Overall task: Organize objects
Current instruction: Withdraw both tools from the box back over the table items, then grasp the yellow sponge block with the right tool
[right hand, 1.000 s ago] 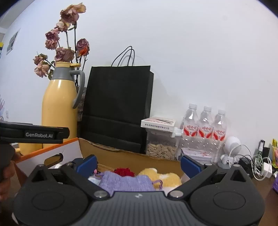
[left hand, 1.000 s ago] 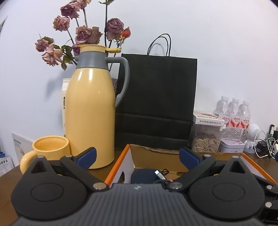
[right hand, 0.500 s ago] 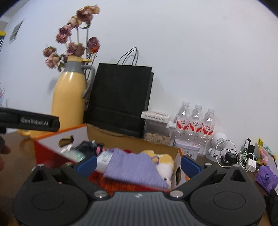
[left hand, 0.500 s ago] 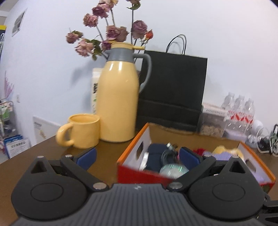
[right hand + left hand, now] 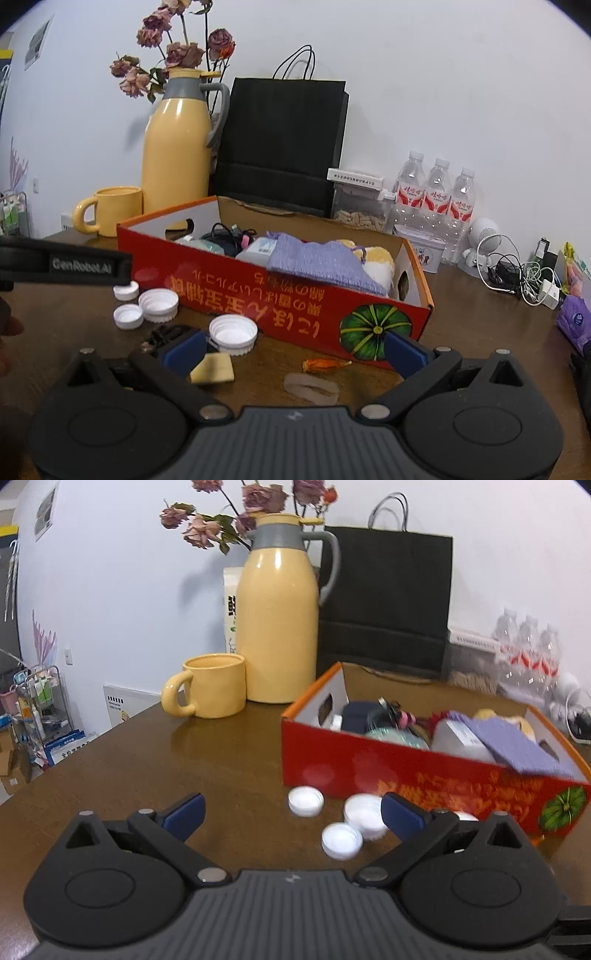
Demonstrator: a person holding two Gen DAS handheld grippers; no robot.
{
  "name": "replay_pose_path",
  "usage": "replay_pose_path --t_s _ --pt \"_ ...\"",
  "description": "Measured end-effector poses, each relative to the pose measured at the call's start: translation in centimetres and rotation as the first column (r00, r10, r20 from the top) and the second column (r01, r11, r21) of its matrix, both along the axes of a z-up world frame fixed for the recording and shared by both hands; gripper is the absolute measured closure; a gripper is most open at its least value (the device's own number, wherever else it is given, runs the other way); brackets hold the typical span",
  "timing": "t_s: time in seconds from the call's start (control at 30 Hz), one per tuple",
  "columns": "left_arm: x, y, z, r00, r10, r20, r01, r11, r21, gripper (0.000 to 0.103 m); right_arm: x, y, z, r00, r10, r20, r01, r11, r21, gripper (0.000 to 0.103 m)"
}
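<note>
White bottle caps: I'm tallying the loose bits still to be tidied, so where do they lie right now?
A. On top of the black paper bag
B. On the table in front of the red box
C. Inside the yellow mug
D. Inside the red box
B: in the right wrist view four white bottle caps lie on the brown table, just outside the front wall of the red box.

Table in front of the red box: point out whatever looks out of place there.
Loose white bottle caps lie scattered on the table beside the red box, with an orange wrapper. A purple cloth droops over the box's front wall.
</note>
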State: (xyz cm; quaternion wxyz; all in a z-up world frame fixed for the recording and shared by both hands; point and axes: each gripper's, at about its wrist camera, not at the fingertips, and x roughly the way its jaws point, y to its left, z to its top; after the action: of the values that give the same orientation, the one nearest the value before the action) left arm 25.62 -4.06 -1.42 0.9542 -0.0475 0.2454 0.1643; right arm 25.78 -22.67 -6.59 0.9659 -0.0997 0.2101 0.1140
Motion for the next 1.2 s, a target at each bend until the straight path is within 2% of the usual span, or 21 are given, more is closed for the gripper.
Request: replay_pose_path --t_s 0.2,0.33,0.53,0.7,0.9,1.2 --pt "0.2 -1.6 0.0 0.997 0.048 -0.053 -0.049 0.999 -0.010 0.000 -0.6 0.0 0.1 1.000 0.002 -0.013 -0.002 1.000 -0.006 0.000" --pt "0.6 -2.7 0.2 0.994 0.082 -0.074 -0.081 0.997 0.013 0.000 -0.3 -0.3 0.2 1.000 0.002 -0.031 -0.001 1.000 0.011 0.000" --pt "0.9 -3.6 0.4 0.991 0.088 -0.104 -0.088 0.996 0.006 0.000 -0.3 -1.1 0.1 0.998 0.004 -0.065 -0.001 0.999 0.037 0.000" --pt "0.4 -3.3 0.5 0.992 0.079 -0.094 -0.082 0.996 -0.018 0.000 0.1 -0.9 -0.5 0.995 -0.006 -0.102 0.007 1.000 0.009 0.000" --pt "-0.1 -1.4 0.1 0.993 0.088 -0.078 -0.093 0.993 -0.071 0.000 0.2 -1.0 -0.6 0.995 -0.006 -0.105 0.008 1.000 0.016 0.000" --pt "-1.3 1.8 0.7 1.000 -0.025 -0.011 0.024 0.997 -0.068 0.000 -0.1 -1.4 -0.3 0.997 -0.002 -0.075 0.006 0.999 0.050 0.000"
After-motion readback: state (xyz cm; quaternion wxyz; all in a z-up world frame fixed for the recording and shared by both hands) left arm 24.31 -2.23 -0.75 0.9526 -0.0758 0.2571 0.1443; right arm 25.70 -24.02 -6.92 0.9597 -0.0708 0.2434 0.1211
